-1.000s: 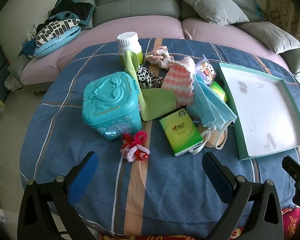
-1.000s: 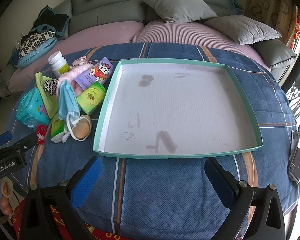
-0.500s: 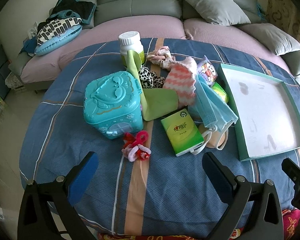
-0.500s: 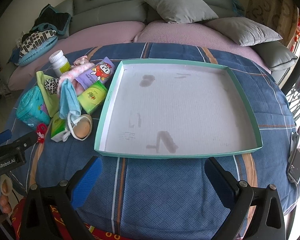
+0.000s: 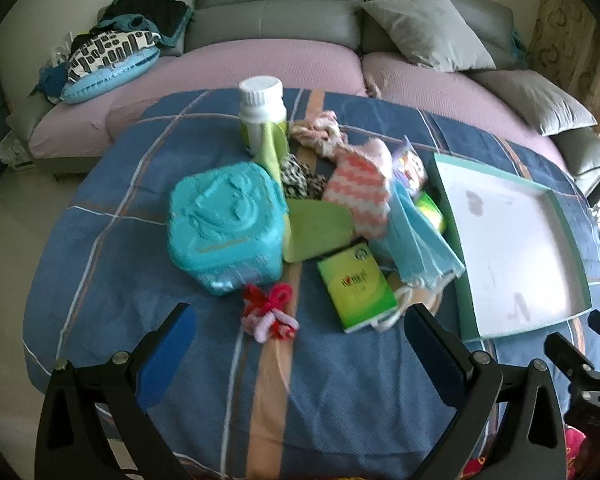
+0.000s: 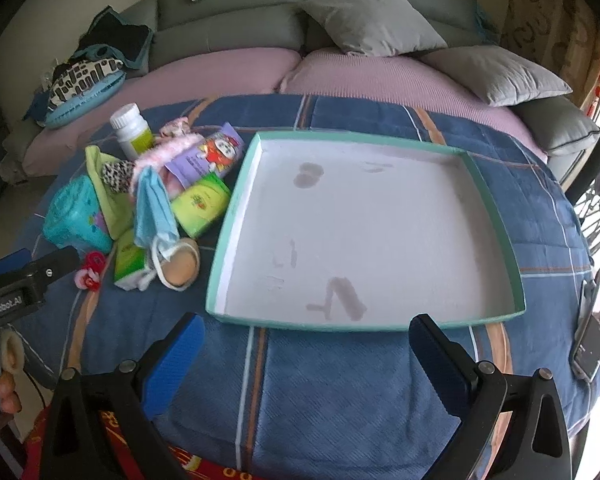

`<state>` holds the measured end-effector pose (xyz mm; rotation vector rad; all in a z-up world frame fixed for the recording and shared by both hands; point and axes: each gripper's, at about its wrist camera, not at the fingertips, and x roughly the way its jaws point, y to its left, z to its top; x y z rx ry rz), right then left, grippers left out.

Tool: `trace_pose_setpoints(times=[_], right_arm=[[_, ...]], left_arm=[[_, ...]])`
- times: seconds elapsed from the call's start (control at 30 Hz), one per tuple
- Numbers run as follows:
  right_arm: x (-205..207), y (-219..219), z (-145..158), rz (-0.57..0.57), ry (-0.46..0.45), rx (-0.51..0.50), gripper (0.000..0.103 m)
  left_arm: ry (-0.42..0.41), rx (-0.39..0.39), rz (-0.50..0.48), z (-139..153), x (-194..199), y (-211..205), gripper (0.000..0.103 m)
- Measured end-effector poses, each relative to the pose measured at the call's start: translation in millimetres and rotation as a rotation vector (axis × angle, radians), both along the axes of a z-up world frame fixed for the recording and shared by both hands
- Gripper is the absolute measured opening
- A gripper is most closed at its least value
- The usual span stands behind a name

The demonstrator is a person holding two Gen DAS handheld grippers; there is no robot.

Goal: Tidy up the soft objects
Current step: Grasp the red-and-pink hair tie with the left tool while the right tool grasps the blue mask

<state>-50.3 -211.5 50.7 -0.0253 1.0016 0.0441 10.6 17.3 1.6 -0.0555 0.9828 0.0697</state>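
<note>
A pile of soft things lies on the blue plaid cloth: red and pink hair ties (image 5: 270,312), a blue face mask (image 5: 420,240), a pink-and-white knit cloth (image 5: 360,194), a leopard-print scrunchie (image 5: 300,178), a green cloth (image 5: 316,230) and a beige mask cup (image 6: 180,266). A shallow teal-rimmed tray (image 6: 236,204) with a white floor sits to their right, nothing in it. My left gripper (image 5: 300,354) hovers open just in front of the hair ties. My right gripper (image 6: 306,356) hangs open at the tray's near edge.
A teal plastic box (image 5: 224,232), a white bottle (image 5: 262,114), green tissue packs (image 5: 354,284) and a purple snack bag (image 6: 208,156) mix with the pile. A phone (image 6: 594,320) lies at the right table edge. A sofa with cushions (image 6: 372,18) stands behind.
My left gripper has crept forward toward the pile, so the hair ties sit nearer its fingers. The right gripper has edged slightly closer to the tray. Both stay open.
</note>
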Motion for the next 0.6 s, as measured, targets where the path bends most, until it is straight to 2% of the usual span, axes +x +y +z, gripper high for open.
trace_pose_setpoints(times=[0.23,0.4,0.6], right_arm=[[14.9,17.0,9.0,0.049,-0.042,0.045,0.103],[25.7,31.0,-1.6,0.087,-0.023,0.063,0.103],[33.9,56.0,-10.4,0.19,-0.014,0.08,0.103]], left_arm=[[-0.025,-0.025,0.02,-0.7,10.2,22.9,0.103],[-0.021,-0.054,0.031,-11.5,12.6,36.1,0.103],[0.011,-0.064,0.025,-25.2,17.8,42.7,0.103]])
